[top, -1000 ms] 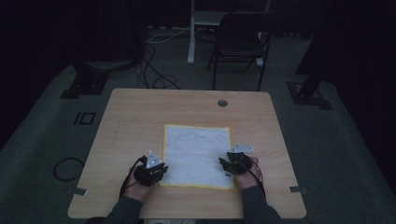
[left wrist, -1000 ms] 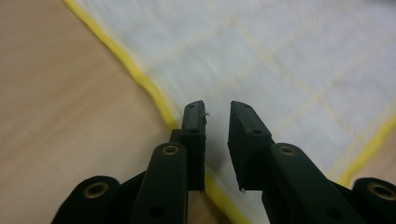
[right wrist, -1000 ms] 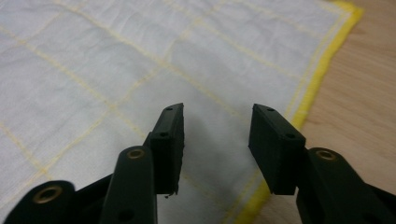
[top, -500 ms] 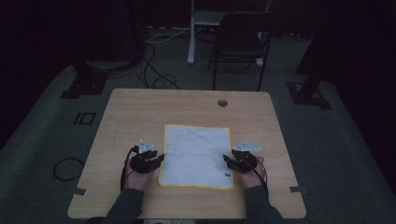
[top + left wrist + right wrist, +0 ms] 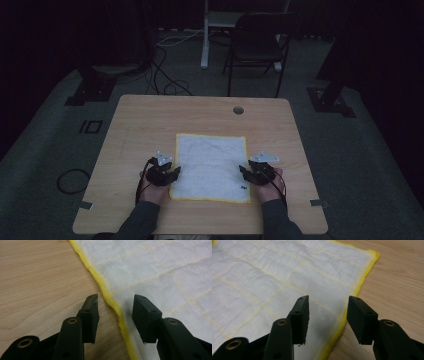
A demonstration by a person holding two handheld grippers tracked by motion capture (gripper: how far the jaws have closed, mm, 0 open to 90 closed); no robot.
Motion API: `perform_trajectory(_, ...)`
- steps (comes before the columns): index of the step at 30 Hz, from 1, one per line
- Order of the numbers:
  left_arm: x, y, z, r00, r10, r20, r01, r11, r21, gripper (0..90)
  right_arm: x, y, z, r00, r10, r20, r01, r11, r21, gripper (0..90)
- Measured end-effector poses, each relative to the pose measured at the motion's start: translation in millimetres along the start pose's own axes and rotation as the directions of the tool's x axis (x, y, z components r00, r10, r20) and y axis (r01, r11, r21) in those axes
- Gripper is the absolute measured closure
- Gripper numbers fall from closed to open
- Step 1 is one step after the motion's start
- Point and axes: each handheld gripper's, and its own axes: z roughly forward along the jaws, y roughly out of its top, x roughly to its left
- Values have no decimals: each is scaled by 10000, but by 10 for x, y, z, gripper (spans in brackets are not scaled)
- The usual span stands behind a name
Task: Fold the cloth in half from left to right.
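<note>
Looking down, I see the white cloth [image 5: 211, 167] with its yellow border lying flat on the worktop [image 5: 140, 125]. My left gripper [image 5: 115, 312] has just been opening; its jaws stand wide astride the cloth's left hem, clear of it. My right gripper [image 5: 328, 315] straddles the right hem, jaws wide, gripping nothing.

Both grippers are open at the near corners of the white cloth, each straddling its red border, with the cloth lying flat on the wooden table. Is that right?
Not quite: the border is yellow, not red, as both gripper views show. The rest holds: the left gripper and right gripper stand open astride the hem near the near corners of the white cloth, flat on the wooden table.
</note>
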Motion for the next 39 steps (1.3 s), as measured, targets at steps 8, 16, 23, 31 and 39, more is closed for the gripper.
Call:
perform_trajectory(8, -27, 17, 46, 9999, -83, 136, 86, 9998, -195, 563, 8, -7, 17, 10000, -60, 49, 60, 10000, 77, 524)
perform_trajectory(16, -78, 86, 92, 9996, 211, 209, -211, 9998, 8, 655, 11, -8, 25, 10000, -80, 46, 79, 9999, 100, 524)
perform_trajectory(23, -64, 55, 59, 9985, 202, 511, -205, 9998, 51, 859, -25, -25, 14, 10000, 22, 68, -23, 9999, 110, 524)
perform_trajectory(31, 54, -15, -51, 9986, 204, 482, -216, 9995, 251, 862, -40, -41, 20, 10000, 64, 58, -65, 9998, 168, 524)
perform_trajectory(39, 159, -42, -48, 9938, -469, 1004, 464, 9989, 70, 873, -37, -42, 28, 10000, 57, 23, -58, 9998, 184, 524)
